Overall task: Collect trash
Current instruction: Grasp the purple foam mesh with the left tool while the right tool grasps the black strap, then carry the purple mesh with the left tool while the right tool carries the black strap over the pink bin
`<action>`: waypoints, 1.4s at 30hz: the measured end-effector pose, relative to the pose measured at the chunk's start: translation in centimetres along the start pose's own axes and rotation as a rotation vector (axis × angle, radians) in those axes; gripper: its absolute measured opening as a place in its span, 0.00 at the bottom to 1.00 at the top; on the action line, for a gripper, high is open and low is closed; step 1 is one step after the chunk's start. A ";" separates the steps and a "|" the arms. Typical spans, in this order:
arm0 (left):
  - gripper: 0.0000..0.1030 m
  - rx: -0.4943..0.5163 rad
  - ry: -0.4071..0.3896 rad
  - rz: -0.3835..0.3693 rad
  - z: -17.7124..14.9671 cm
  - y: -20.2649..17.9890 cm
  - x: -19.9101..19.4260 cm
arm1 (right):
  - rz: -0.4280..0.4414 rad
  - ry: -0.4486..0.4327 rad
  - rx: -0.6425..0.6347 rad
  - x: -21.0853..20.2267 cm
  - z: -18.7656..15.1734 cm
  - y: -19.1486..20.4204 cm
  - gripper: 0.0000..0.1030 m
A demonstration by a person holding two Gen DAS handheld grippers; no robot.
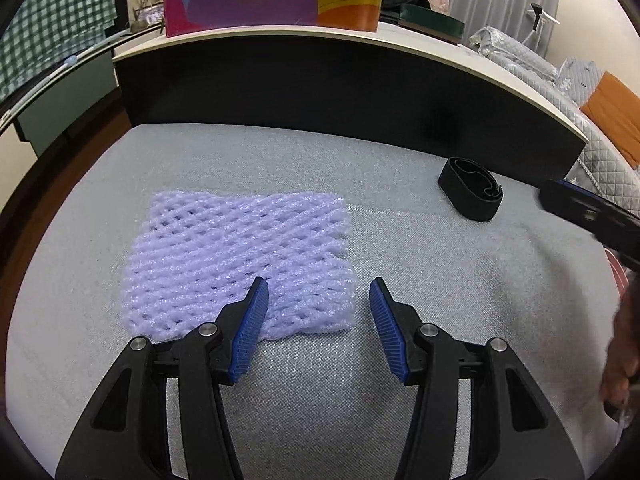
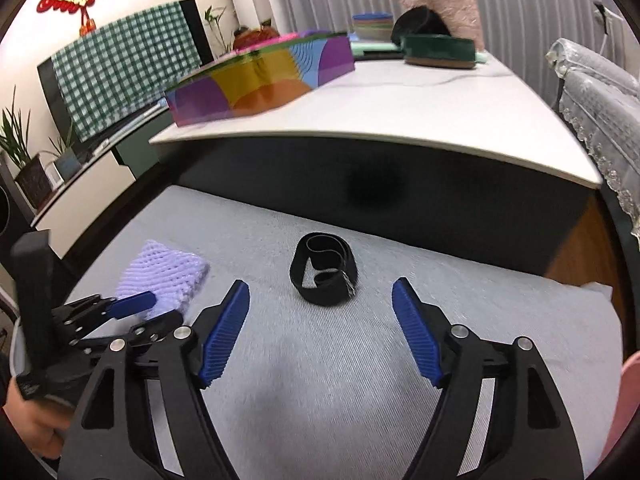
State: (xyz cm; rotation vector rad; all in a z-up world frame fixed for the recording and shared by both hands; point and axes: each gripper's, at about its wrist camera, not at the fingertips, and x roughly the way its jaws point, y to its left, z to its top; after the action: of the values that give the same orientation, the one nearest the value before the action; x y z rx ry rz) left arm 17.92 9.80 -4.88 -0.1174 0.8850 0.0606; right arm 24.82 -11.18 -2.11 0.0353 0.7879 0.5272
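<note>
A flat piece of pale purple foam netting (image 1: 240,264) lies on the grey cushion (image 1: 360,360). My left gripper (image 1: 318,292) is open, its left finger over the net's near edge, nothing between the pads. A coiled black strap (image 1: 471,188) lies to the right, near the table's dark side. In the right wrist view the strap (image 2: 324,274) lies just ahead of my right gripper (image 2: 320,292), which is open and empty. The foam netting (image 2: 162,276) and the left gripper (image 2: 132,308) show at the left there.
A white-topped table (image 2: 400,120) rises behind the cushion, carrying a colourful box (image 2: 260,80) and a green tin (image 2: 438,52). A lace-covered sofa (image 2: 600,96) stands at the right. A pink object (image 2: 624,400) sits at the right edge.
</note>
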 end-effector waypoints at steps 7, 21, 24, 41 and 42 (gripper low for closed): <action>0.12 -0.044 0.001 -0.037 0.3 1.0 -0.5 | -0.031 0.074 -0.025 4.2 0.4 0.6 0.73; 0.10 -0.006 -0.054 -0.092 1.2 -0.7 -2.7 | -0.076 0.061 0.057 2.0 -0.4 -0.7 0.19; 0.10 0.007 -0.082 -0.114 1.5 -1.4 -3.6 | -0.088 0.030 0.074 -0.6 -0.9 -1.1 0.19; 0.10 0.095 -0.199 -0.173 1.2 -5.9 -8.9 | -0.202 -0.132 0.132 -16.1 -3.9 -5.0 0.19; 0.10 0.101 -0.208 -0.174 1.1 -6.1 -9.3 | -0.206 -0.140 0.132 -16.9 -4.0 -5.2 0.19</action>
State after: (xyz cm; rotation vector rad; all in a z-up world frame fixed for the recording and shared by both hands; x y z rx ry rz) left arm 13.52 3.86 3.52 -0.0914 0.6655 -0.1326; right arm 14.47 -24.19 5.16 0.1107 0.6795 0.2739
